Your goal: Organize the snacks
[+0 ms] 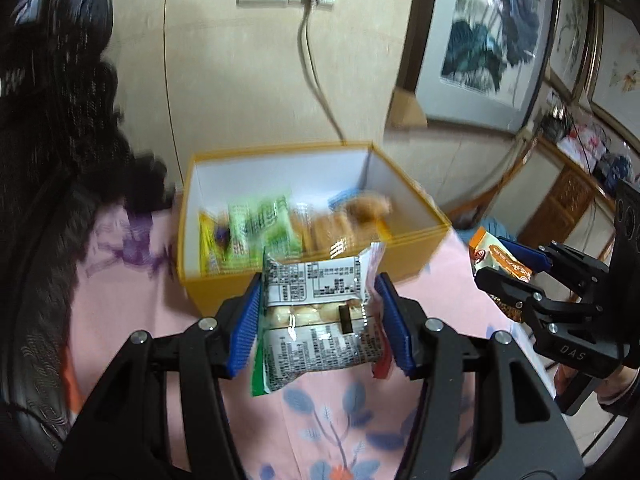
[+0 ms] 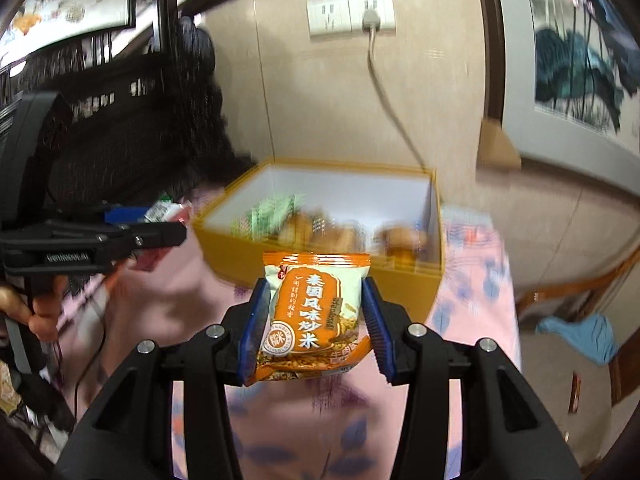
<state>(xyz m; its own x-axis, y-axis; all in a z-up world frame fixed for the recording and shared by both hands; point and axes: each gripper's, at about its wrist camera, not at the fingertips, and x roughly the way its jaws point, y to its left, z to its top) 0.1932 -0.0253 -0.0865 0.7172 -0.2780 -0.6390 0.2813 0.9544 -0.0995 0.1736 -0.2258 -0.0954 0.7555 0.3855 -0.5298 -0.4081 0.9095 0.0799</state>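
The left gripper (image 1: 318, 320) is clamped on a white snack packet (image 1: 316, 320) printed with black text, its blue pads pressing both edges. The right gripper (image 2: 316, 324) grips an orange snack packet (image 2: 314, 316) the same way. Both packets hang above the pink floral cloth (image 1: 336, 420) covering the surface, on the near side of an open yellow box (image 1: 224, 292). Inside the box lie a green packet (image 1: 264, 220) and several blurred brown snacks (image 2: 404, 240).

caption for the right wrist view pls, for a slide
Right gripper holds an orange snack packet before the open yellow box of snacks.
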